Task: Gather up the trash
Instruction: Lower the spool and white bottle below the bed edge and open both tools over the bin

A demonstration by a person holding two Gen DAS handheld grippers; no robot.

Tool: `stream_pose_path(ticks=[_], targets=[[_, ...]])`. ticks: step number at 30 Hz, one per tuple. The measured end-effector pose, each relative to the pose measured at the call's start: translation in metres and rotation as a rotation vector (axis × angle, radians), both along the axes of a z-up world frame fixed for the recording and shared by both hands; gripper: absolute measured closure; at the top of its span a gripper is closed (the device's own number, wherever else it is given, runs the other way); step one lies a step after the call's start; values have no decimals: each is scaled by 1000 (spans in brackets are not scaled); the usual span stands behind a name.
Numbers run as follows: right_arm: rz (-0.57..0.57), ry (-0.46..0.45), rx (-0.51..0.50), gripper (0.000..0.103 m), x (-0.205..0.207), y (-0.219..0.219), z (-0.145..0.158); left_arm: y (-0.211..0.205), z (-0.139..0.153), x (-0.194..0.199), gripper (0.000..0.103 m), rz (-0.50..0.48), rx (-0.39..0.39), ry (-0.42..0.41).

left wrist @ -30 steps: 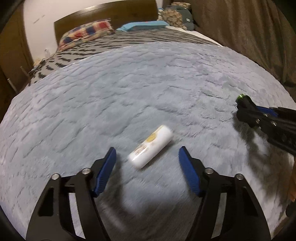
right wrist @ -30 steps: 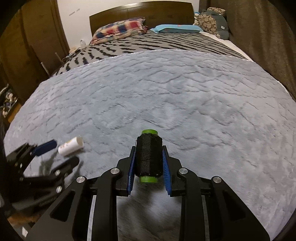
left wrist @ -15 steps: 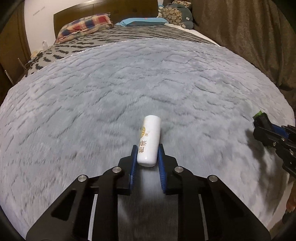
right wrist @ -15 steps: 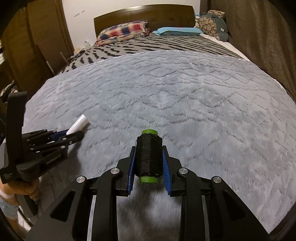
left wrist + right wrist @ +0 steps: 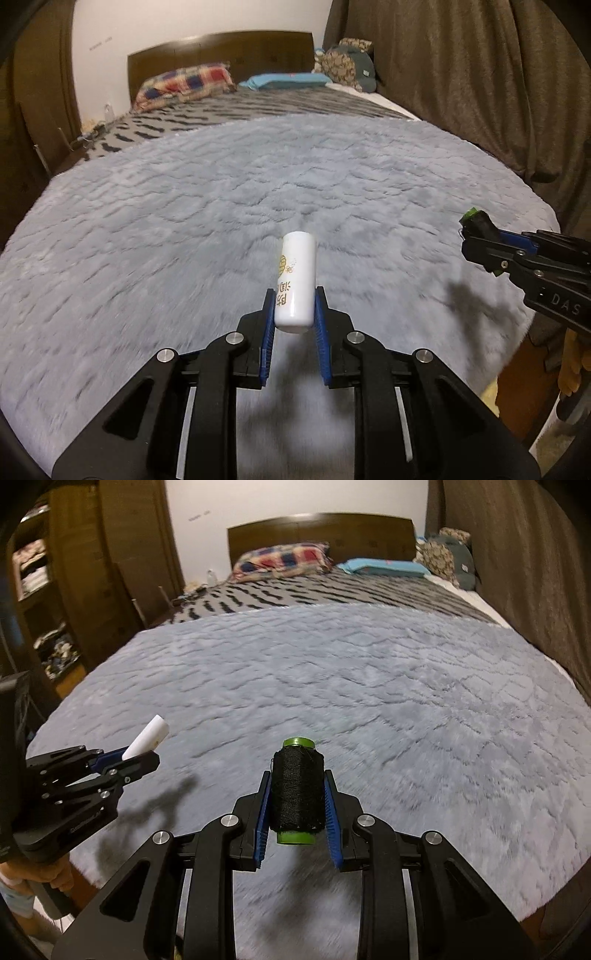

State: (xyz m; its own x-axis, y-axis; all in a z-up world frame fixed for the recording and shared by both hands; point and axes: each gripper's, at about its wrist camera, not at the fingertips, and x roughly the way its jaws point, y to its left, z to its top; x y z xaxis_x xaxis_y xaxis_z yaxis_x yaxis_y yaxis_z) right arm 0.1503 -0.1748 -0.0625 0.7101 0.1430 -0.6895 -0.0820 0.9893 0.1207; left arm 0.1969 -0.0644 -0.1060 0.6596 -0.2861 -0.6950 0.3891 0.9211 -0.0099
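My left gripper is shut on a small white tube with yellow print and holds it above the grey fluffy blanket. The tube sticks out forward past the blue pads. My right gripper is shut on a black thread spool with green ends, also lifted above the blanket. In the right wrist view the left gripper shows at the left with the white tube. In the left wrist view the right gripper shows at the right edge with the spool's green end.
The bed runs back to a wooden headboard with a plaid pillow and a blue pillow. Brown curtains hang on the right. A wooden wardrobe with shelves stands on the left.
My left gripper closed on the white tube that lay on the blanket and lifted it. Both grippers have risen and pulled back toward the bed's foot. The right one kept the spool.
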Motion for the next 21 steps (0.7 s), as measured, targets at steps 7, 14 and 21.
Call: stream_pose_path(ticks=[7,14,21], targets=[[40,-52,23,76,-55,17,8,16,12,-70,85,3,-2,-77],[48,-31,51,76,-100,26,-11,27,-10,-125,84,-11,-49,-45],[49,65,74,76,-130,24,-54,32,-52,-162,84,-28,-43,47]])
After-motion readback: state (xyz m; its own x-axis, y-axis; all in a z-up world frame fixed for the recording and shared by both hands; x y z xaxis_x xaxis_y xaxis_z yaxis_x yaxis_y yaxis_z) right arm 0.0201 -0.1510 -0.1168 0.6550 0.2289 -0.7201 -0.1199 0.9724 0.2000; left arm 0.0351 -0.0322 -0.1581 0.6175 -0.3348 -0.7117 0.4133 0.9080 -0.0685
